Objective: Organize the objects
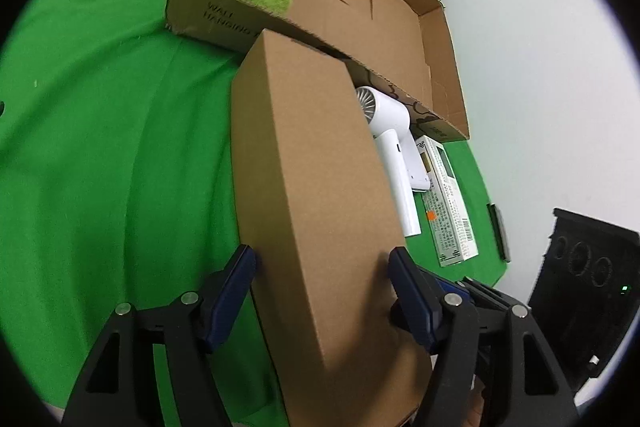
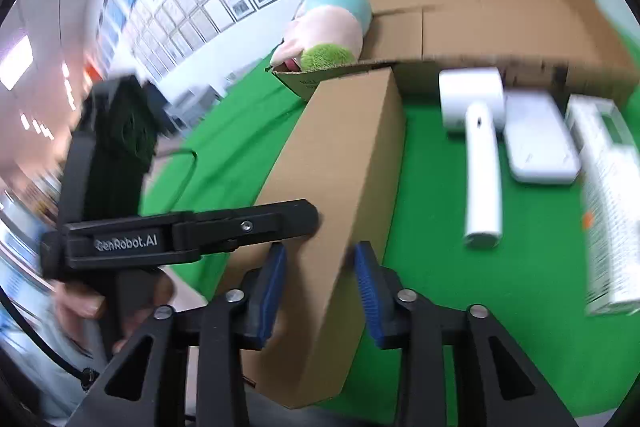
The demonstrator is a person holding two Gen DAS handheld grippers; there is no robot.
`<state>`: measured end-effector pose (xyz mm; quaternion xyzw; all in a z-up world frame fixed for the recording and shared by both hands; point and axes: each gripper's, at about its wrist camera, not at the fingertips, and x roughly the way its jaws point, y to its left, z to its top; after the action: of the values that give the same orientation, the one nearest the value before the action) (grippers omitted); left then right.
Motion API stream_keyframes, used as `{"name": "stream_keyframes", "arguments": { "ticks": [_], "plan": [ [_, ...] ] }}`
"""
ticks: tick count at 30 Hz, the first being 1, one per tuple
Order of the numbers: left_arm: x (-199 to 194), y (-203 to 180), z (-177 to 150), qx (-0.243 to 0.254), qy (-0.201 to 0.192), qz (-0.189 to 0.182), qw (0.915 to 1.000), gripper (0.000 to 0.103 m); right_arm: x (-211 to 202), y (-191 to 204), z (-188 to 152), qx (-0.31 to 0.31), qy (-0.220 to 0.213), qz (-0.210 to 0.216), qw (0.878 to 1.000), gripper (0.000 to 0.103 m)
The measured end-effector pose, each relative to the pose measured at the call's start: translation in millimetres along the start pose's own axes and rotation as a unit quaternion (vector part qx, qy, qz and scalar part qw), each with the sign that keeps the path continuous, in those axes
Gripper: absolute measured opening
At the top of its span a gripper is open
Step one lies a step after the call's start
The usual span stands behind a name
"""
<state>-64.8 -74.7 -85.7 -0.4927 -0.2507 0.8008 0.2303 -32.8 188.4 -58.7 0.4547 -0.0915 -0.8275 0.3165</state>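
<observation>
A long closed brown cardboard box [image 1: 316, 195] lies on the green cloth, its far end against a big open carton [image 1: 400, 23]. My left gripper [image 1: 322, 259] is shut on the long box, blue pads pressed on both its sides. In the right wrist view the same long box [image 2: 348, 163] runs away from me. My right gripper [image 2: 320, 259] straddles its near end with a gap at each blue pad, so it is open. The left gripper's black body [image 2: 184, 239] shows at the left, its finger tip against the box's side. A plush toy [image 2: 332, 27] sits in the carton's left end.
A white hair dryer [image 2: 480, 147], a white flat case [image 2: 540, 143] and a white-and-green printed packet [image 2: 608, 195] lie on the cloth right of the long box. A black device [image 1: 584, 291] stands at the far right. A white wall and plants are behind the carton.
</observation>
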Motion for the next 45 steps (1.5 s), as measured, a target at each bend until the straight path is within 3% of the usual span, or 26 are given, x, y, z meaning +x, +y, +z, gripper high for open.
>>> {"name": "stream_keyframes", "arguments": {
  "ticks": [2,3,5,8,10,12,14,18,22,30,35,45],
  "plan": [
    [0,4,-2,-0.014,-0.003,-0.009,0.9999,0.068,1,2,1,-0.004,-0.001,-0.007,1.000,0.039],
    [1,4,-2,-0.013,-0.001,-0.012,0.9998,0.068,5,5,1,-0.012,0.006,-0.019,1.000,0.055],
    [2,4,-3,-0.013,0.005,-0.018,0.9997,0.068,11,14,-1,-0.030,0.016,-0.033,0.999,0.072],
    [8,-2,-5,-0.007,0.015,-0.024,0.9996,0.068,16,31,-5,-0.067,0.030,-0.048,0.996,0.087],
    [11,-9,-8,0.001,0.022,-0.031,0.9993,0.068,19,46,-11,-0.111,0.036,-0.094,0.989,0.095],
    [15,-18,-11,0.014,0.030,-0.041,0.9986,0.068,26,61,-20,-0.170,0.044,-0.155,0.972,0.102],
    [19,-25,-14,0.032,0.037,-0.042,0.9979,0.068,27,66,-24,-0.193,0.043,-0.179,0.964,0.103],
    [24,-31,-15,0.037,0.043,-0.059,0.9966,0.068,21,60,-27,-0.194,0.041,-0.204,0.959,0.097],
    [26,-33,-16,0.040,0.045,-0.068,0.9959,0.068,13,47,-24,-0.155,0.034,-0.197,0.968,0.087],
    [20,-18,-19,0.006,0.039,-0.075,0.9964,0.071,-8,26,-16,-0.066,0.016,-0.125,0.990,0.081],
    [9,-16,-20,0.003,0.024,-0.074,0.9970,0.073,-8,12,-9,-0.004,0.017,-0.044,0.999,0.081],
    [-18,-25,-19,0.017,-0.012,-0.007,0.9998,0.068,7,-7,-2,0.049,0.029,0.039,0.998,0.083]
  ]
}}
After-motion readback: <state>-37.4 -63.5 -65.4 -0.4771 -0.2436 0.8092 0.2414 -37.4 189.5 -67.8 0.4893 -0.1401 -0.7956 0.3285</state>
